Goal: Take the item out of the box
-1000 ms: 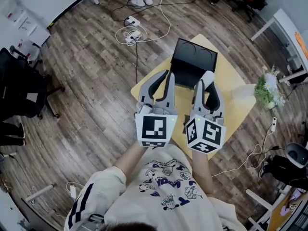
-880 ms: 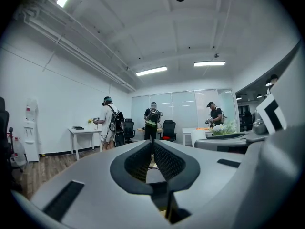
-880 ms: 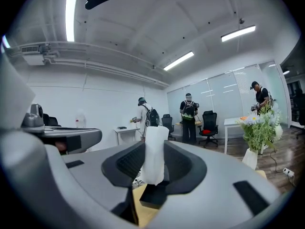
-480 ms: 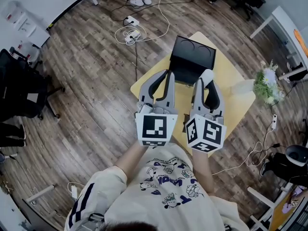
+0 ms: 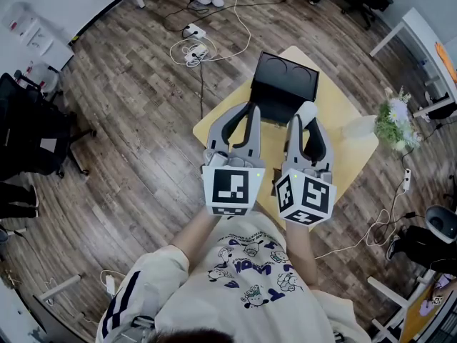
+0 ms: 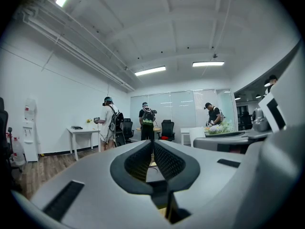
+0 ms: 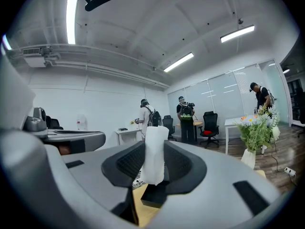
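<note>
The black box [image 5: 285, 84] stands open on the yellow table [image 5: 346, 156], its dark inside facing up. Just in front of it my right gripper [image 5: 305, 114] is shut on a white, soft-looking item [image 5: 308, 110]. In the right gripper view that white item [image 7: 155, 154] stands upright between the two pads, with the box's dark edge [image 7: 155, 195] low behind it. My left gripper [image 5: 249, 111] hovers beside the right one at the box's near left edge. Its fingertips meet and hold nothing, as the left gripper [image 6: 152, 143] view also shows.
A white vase of flowers [image 5: 395, 128] stands at the table's right corner, also visible as the flowers [image 7: 257, 130] in the right gripper view. Cables and a power strip [image 5: 196, 48] lie on the wood floor behind the table. People stand at desks far across the room.
Both grippers stay side by side in front of the box, the right still holding the white item. Only the head view has shifted slightly.
</note>
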